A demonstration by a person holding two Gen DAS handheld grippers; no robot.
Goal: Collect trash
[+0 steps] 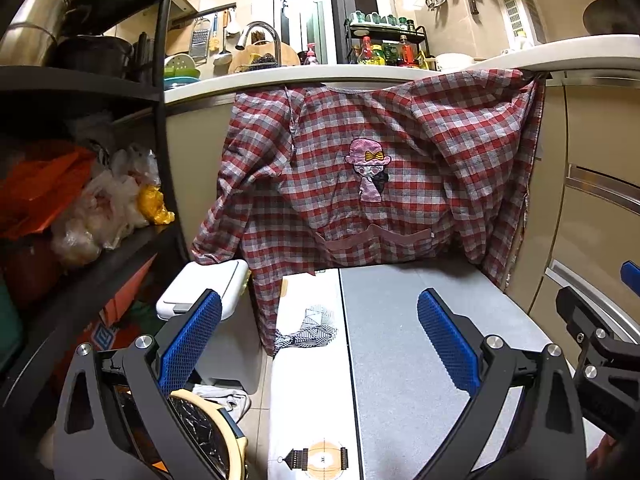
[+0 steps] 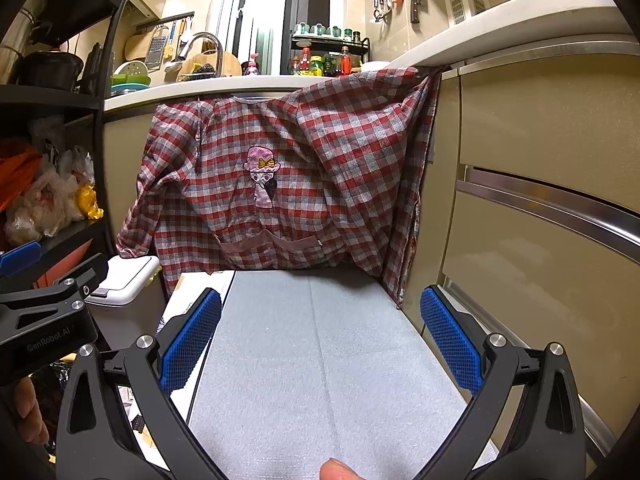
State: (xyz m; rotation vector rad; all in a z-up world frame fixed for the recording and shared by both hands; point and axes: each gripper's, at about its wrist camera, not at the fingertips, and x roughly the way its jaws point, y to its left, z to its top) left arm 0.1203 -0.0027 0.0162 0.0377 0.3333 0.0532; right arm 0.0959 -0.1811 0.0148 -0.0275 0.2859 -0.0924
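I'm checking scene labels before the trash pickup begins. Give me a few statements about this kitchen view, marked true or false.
1. The left gripper is open and holds nothing. True.
2. The right gripper is shut on a bag. False: it is open and holds nothing.
3. A checked garment hangs from the counter edge. True.
4. The white bin has its lid open. False: the lid is down.
5. The bin stands left of the grey mat. True.

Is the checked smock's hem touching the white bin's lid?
Cannot tell. In the left wrist view the smock sleeve hangs right at the lid rear edge, overlapping it, but neither view shows contact or a gap.
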